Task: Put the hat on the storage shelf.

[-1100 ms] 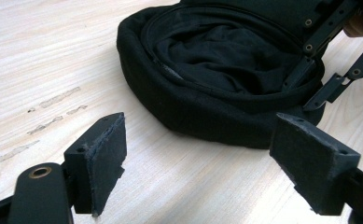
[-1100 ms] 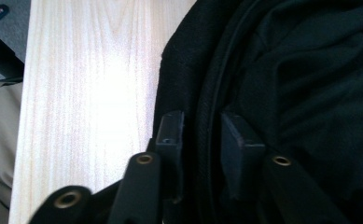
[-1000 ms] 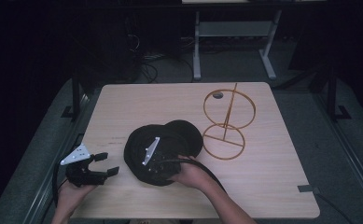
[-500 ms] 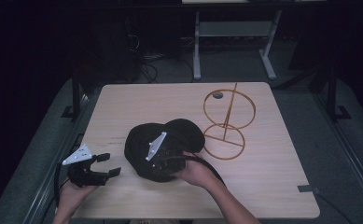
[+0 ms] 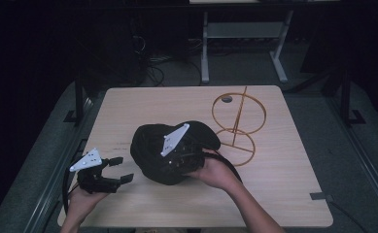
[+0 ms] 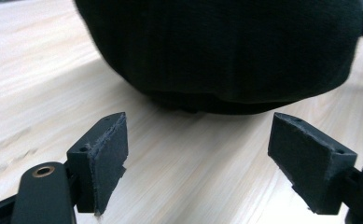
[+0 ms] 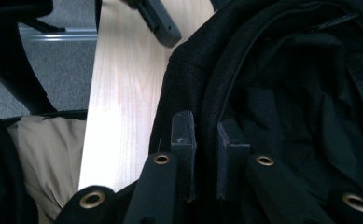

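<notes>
A black cap (image 5: 174,150) is seen at the middle of the wooden surface (image 5: 283,165), with one edge raised off it. The right gripper (image 7: 206,135) is found at the cap's near edge, and its fingers (image 7: 183,140) are closed almost together on the cap's rim, a fold of black fabric being pinched between them. The inside lining of the cap is visible beyond those fingers in the right gripper view. The left gripper (image 5: 114,170) is held near the surface's left front corner, apart from the cap. Its fingers (image 6: 105,158) are spread wide and nothing is held between them; they are pointed towards the cap's crown. A gold wire stand (image 5: 237,127) is noted just beside the cap, on its right.
</notes>
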Action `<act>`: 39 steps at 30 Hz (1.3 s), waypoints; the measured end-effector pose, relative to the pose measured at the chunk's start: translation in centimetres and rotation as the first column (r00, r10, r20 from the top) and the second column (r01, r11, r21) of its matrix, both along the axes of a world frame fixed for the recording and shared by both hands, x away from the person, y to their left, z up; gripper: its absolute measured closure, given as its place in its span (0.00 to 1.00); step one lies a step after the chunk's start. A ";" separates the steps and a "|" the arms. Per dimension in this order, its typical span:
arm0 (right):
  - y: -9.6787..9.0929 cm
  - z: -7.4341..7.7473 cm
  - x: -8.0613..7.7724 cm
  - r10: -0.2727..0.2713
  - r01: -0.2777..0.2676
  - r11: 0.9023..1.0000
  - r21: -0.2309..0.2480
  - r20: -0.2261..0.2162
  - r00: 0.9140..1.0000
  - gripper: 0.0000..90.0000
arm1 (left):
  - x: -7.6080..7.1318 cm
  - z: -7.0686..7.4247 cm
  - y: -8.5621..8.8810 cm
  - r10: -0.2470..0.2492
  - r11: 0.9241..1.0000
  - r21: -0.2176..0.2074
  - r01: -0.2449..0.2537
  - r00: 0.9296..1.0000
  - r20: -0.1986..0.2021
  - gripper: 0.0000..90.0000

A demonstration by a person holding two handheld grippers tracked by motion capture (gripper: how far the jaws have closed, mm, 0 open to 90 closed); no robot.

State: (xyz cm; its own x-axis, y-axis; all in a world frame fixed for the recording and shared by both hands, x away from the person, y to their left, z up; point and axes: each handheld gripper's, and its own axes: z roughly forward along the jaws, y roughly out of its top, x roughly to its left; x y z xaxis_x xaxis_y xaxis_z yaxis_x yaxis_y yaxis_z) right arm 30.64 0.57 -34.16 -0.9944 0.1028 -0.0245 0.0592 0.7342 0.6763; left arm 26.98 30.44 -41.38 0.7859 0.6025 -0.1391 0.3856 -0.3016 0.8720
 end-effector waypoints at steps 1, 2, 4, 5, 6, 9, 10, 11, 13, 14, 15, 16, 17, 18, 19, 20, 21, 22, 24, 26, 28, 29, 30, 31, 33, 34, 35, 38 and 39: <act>-0.2 0.2 0.0 0.001 -0.001 1.000 0.003 0.000 1.000 0.89 | 0.0 0.2 -0.2 -0.008 1.000 -0.006 0.008 1.000 0.006 0.21; -0.3 0.4 0.0 0.000 0.000 1.000 0.006 0.002 1.000 0.89 | 0.0 0.4 -0.4 -0.016 1.000 -0.010 0.016 1.000 0.013 0.21; -0.7 0.8 0.2 0.003 -0.003 1.000 0.019 0.003 1.000 0.89 | 0.1 0.8 -0.8 -0.040 0.999 -0.023 0.040 0.999 0.017 0.21; -0.8 1.1 0.2 0.000 0.000 1.000 0.029 0.003 1.000 0.89 | 0.1 0.9 -0.9 -0.054 0.998 -0.025 0.054 0.998 0.023 0.21; -1.0 1.3 0.3 -0.003 0.003 0.999 0.039 0.000 1.000 0.89 | 0.1 1.1 -1.1 -0.064 0.997 -0.035 0.065 0.998 0.027 0.21; -1.3 2.0 0.5 -0.006 0.006 0.999 0.040 -0.001 1.000 0.89 | 0.2 1.7 -1.6 -0.080 0.995 -0.061 0.083 0.996 0.042 0.21; -1.4 2.2 0.6 -0.005 0.005 0.999 0.040 0.003 1.000 0.89 | 0.3 1.9 -1.7 -0.076 0.994 -0.069 0.079 0.996 0.051 0.21; -1.5 2.4 0.6 -0.004 0.004 0.999 0.045 0.005 1.000 0.89 | 0.4 2.0 -1.8 -0.077 0.994 -0.073 0.081 0.995 0.058 0.20; -1.7 2.8 0.7 0.002 -0.002 0.998 0.057 0.000 1.000 0.89 | 0.7 2.2 -1.9 -0.066 0.994 -0.088 0.072 0.996 0.068 0.20; -1.8 3.0 0.6 0.003 -0.003 0.998 0.061 0.000 1.000 0.89 | 0.9 2.4 -1.9 -0.064 0.994 -0.086 0.070 0.995 0.073 0.19; -2.0 3.3 0.6 0.004 -0.004 0.998 0.062 0.002 1.000 0.89 | 1.0 2.5 -2.0 -0.060 0.994 -0.091 0.068 0.995 0.078 0.19; -2.1 3.4 0.6 0.008 -0.008 0.998 0.065 -0.001 1.000 0.89 | 1.0 2.5 -2.0 -0.060 0.994 -0.091 0.068 0.995 0.078 0.18; -2.2 3.6 0.6 0.010 -0.009 0.997 0.070 -0.007 1.000 0.89 | 1.2 2.7 -2.1 -0.068 0.992 -0.098 0.077 0.994 0.088 0.18; -2.4 3.8 0.5 0.014 -0.013 0.997 0.078 -0.014 1.000 0.89 | 1.2 2.7 -2.1 -0.068 0.992 -0.098 0.077 0.994 0.088 0.18; -2.5 4.0 0.5 0.018 -0.017 0.996 0.085 -0.017 1.000 0.89 | 1.3 3.0 -2.4 -0.073 0.991 -0.108 0.084 0.992 0.102 0.18; -2.6 4.2 0.5 0.021 -0.019 0.996 0.090 -0.021 1.000 0.89 | 1.3 3.2 -2.5 -0.077 0.990 -0.110 0.090 0.991 0.112 0.18; -2.7 4.3 0.4 0.026 -0.024 0.995 0.097 -0.021 0.999 0.89 | 1.4 3.3 -2.6 -0.081 0.990 -0.110 0.093 0.990 0.115 0.18; -2.8 4.4 0.4 0.029 -0.026 0.995 0.101 -0.028 0.999 0.89 | 1.4 3.3 -2.6 -0.081 0.990 -0.110 0.093 0.990 0.115 0.18; -2.9 4.6 0.3 0.042 -0.039 0.994 0.098 -0.028 0.999 0.89 | 1.8 3.6 -3.0 -0.088 0.988 -0.114 0.102 0.988 0.126 0.17; -2.9 4.8 0.1 0.060 -0.056 0.994 0.097 -0.033 0.998 0.89 | 2.1 3.7 -3.2 -0.096 0.986 -0.121 0.112 0.987 0.130 0.17; -3.0 4.8 0.1 0.070 -0.066 0.993 0.102 -0.037 0.997 0.89 | 2.3 3.7 -3.2 -0.102 0.987 -0.113 0.117 0.986 0.132 0.17; -3.1 5.0 -0.1 0.084 -0.078 0.991 0.111 -0.047 0.995 0.89 | 2.7 3.7 -3.3 -0.112 0.985 -0.117 0.127 0.986 0.125 0.17; -3.1 5.1 -0.1 0.091 -0.085 0.990 0.116 -0.047 0.995 0.89 | 2.7 3.7 -3.3 -0.112 0.985 -0.117 0.127 0.986 0.125 0.18; -3.2 5.1 -0.1 0.090 -0.083 0.989 0.119 -0.054 0.994 0.89 | 3.1 3.5 -3.4 -0.126 0.981 -0.130 0.141 0.985 0.119 0.20; -3.2 5.1 -0.1 0.097 -0.090 0.989 0.118 -0.055 0.994 0.89 | 3.4 3.4 -3.5 -0.134 0.978 -0.143 0.151 0.983 0.124 0.29; -3.2 5.1 -0.2 0.100 -0.093 0.989 0.118 -0.055 0.994 0.89 | 3.6 3.3 -3.6 -0.137 0.977 -0.148 0.154 0.983 0.123 0.35; -3.2 5.1 -0.2 0.102 -0.095 0.989 0.118 -0.060 0.993 0.89 | 3.7 3.3 -3.7 -0.143 0.975 -0.154 0.161 0.982 0.119 0.39; -3.2 5.1 -0.2 0.106 -0.098 0.987 0.125 -0.057 0.993 0.89 | 4.0 3.3 -3.9 -0.150 0.971 -0.172 0.169 0.982 0.117 0.55; -3.3 5.2 -0.2 0.102 -0.093 0.987 0.133 -0.063 0.993 0.89 | 4.1 3.4 -4.1 -0.150 0.968 -0.184 0.173 0.980 0.132 0.60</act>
